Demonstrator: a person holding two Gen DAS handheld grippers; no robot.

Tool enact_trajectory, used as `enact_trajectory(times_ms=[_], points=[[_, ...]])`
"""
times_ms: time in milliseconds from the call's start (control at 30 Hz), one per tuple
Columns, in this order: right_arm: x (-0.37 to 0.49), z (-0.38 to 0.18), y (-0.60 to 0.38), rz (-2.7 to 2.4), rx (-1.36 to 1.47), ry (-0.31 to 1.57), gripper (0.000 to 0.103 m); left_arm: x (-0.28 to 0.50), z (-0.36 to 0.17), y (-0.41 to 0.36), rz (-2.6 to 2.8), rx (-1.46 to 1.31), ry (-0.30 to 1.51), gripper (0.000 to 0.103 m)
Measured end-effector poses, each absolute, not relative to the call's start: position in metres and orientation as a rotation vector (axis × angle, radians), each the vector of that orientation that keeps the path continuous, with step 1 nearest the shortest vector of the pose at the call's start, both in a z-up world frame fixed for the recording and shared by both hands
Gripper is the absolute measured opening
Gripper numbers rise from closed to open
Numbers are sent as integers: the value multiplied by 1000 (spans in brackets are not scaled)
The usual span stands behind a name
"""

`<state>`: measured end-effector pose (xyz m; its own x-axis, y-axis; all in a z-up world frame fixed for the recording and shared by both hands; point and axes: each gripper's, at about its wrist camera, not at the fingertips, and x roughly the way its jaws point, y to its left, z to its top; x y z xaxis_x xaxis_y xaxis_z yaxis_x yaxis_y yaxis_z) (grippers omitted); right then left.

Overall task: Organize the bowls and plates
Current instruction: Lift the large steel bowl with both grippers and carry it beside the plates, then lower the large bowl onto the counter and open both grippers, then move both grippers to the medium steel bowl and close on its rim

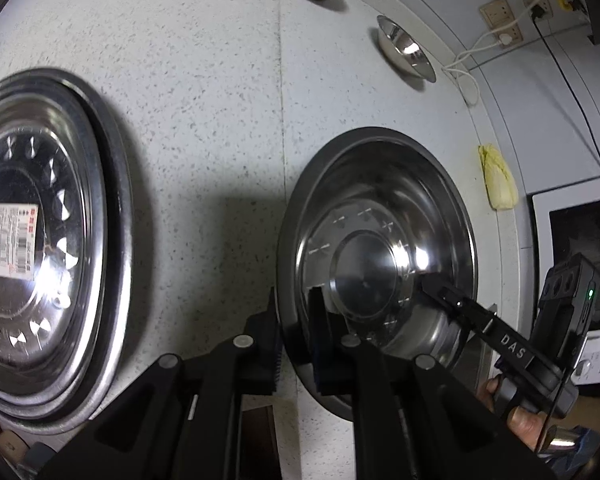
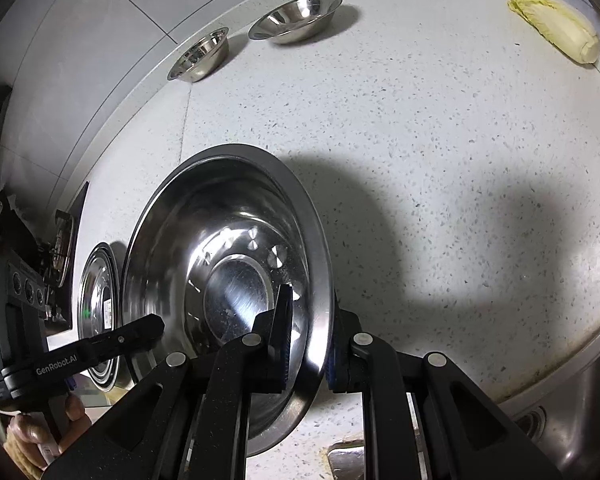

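Note:
A large steel bowl (image 1: 380, 256) sits on the speckled counter, held at opposite rims by both grippers. My left gripper (image 1: 296, 332) is shut on its left rim, one finger inside and one outside. My right gripper (image 2: 310, 340) is shut on its right rim the same way; the bowl also shows in the right wrist view (image 2: 228, 264). A stack of steel plates (image 1: 40, 248) with a barcode sticker lies to the left, also visible in the right wrist view (image 2: 98, 316). Two small steel bowls (image 2: 296, 18) (image 2: 200, 54) stand by the back wall.
A napa cabbage (image 2: 556, 24) lies at the back right of the counter. A microwave (image 1: 576, 264) and wall sockets with cables (image 1: 500, 24) are beyond the counter edge. A sink rim (image 2: 572, 412) is at the lower right. A stove burner (image 2: 62, 248) is far left.

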<state>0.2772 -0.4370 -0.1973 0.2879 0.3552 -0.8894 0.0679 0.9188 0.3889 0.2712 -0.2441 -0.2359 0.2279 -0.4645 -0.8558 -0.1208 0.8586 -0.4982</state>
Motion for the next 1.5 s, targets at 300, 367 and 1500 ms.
enact_trajectory(times_ms=[300,367,1500], points=[[276,-195,-436,185,346,1255,12,273,-232,-233,-235,-490,1304,27],[277,-192,-435,171,318,1247,13,274,-230,-232,-242,-485,1289,29],[363,-125,-459,217,229,1064,61,335,-168,-209,-285,-616,1140,57]])
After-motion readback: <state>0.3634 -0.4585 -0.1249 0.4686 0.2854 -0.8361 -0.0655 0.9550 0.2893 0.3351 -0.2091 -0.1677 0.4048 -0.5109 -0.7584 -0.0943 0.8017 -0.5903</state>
